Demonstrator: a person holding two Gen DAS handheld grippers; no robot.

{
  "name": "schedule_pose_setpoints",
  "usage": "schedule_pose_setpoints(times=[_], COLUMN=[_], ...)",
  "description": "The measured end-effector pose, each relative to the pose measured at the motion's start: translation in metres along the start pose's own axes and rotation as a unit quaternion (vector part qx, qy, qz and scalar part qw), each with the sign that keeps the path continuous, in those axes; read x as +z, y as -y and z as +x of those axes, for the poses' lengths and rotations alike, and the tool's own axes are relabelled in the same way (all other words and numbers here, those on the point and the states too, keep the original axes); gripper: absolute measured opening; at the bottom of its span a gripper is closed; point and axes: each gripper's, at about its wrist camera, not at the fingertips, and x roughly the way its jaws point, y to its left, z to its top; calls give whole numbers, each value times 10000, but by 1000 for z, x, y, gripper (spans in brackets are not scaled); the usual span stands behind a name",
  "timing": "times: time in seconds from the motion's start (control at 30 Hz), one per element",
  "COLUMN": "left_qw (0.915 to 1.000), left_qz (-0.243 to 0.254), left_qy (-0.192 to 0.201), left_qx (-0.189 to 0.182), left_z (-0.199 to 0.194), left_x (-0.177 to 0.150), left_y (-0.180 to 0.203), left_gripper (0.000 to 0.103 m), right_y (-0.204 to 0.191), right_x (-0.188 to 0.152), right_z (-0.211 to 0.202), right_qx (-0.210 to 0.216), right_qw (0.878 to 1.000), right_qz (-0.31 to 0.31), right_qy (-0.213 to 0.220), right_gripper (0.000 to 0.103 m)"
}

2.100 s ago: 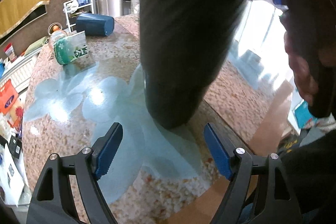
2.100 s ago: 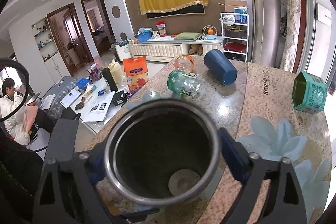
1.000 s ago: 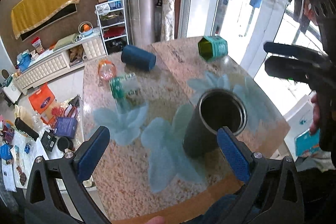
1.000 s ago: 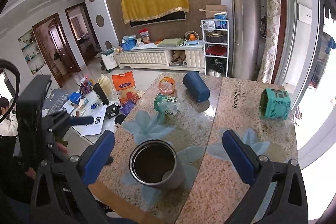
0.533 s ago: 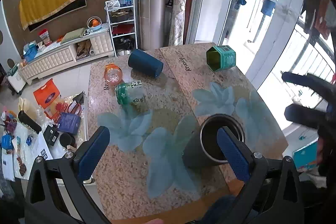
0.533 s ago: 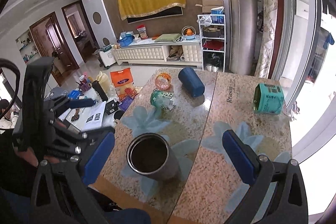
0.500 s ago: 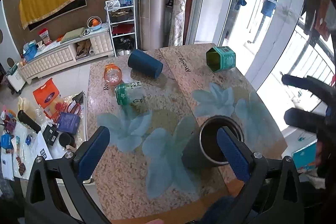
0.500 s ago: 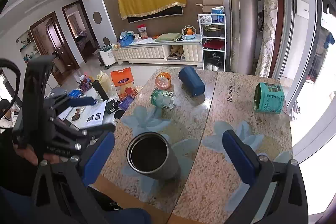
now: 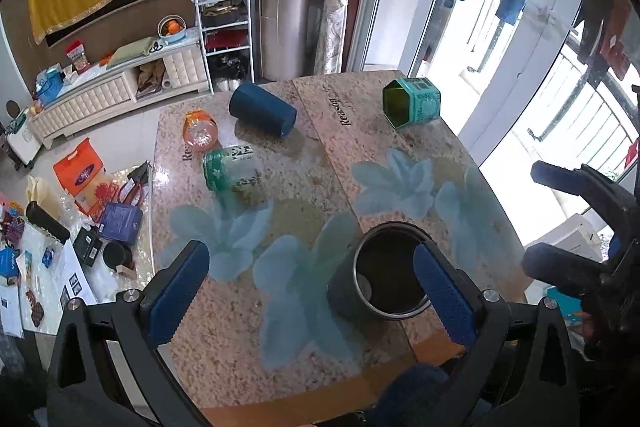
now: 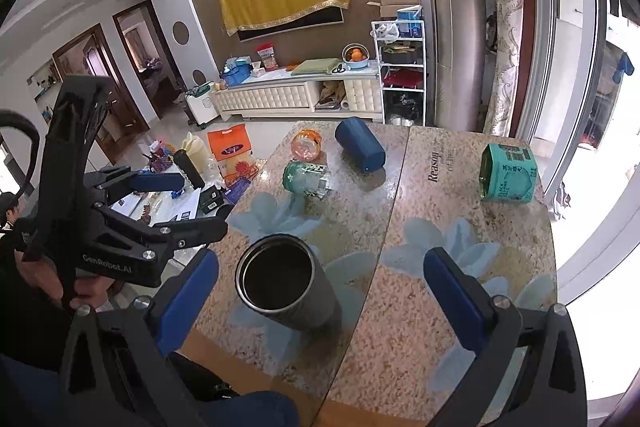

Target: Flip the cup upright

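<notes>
Standing upright near the front edge of the table (image 9: pixel 248 311): the cup (image 9: pixel 384 281) (image 10: pixel 286 285), dark-walled with a steel rim, mouth up, dark inside with only a pale disc showing at the bottom, touched by neither tool. Hovering above the cup: the left gripper (image 9: pixel 312 287), spread wide and holding nothing, its blue pads (image 9: pixel 442 291) well apart, one of them overlapping the cup's rim in the left wrist view only. Hanging above and to the right of the cup: the right gripper (image 10: pixel 322 301), likewise released and holding nothing, pads on either side of bare tabletop. Lying on its side beyond the cup, toward the far edge: a navy cup (image 9: pixel 262 110) (image 10: pixel 360 145), its inside not visible. Lying just beside the navy cup, to the left: an orange jar (image 9: pixel 199 131) (image 10: pixel 306 143), clear-walled, contents not discernible. Lying between the orange jar and the cup: a green bottle (image 9: pixel 232 169) (image 10: pixel 306 179), on its side, clear with a printed label, contents not discernible. Lying far right of the cup, near the far corner: a teal tin (image 9: pixel 412 103) (image 10: pixel 506 179), hexagonal, tipped on its side, open mouth showing a dark green interior with nothing visible in it. Showing under everything: speckled stone with pale blue flower prints.
</notes>
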Motion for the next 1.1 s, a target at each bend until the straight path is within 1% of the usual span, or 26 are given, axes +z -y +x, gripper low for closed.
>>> schedule_pose_setpoints(times=[0.23,0.33,0.67,1.1], left_qw=[10000,10000,10000,10000], left_qz=[6,5,-7,49], left_qy=[4,0,-1,44], left_qx=[19,42,-35,-50], left_z=[-1,-3,-7,-6], left_x=[1,0,0,3], left_y=[1,3,4,9], left_gripper=[103,103,103,103], right_y=[1,-1,3,7], right_x=[4,5,6,8], right_z=[-3,-4,-1,0], right_qx=[-142,-277,-343,-390], right_qw=[9998,9995,9994,9992], right_qz=[7,-67,-54,-9], right_qy=[125,155,93,51], right_gripper=[103,103,103,103])
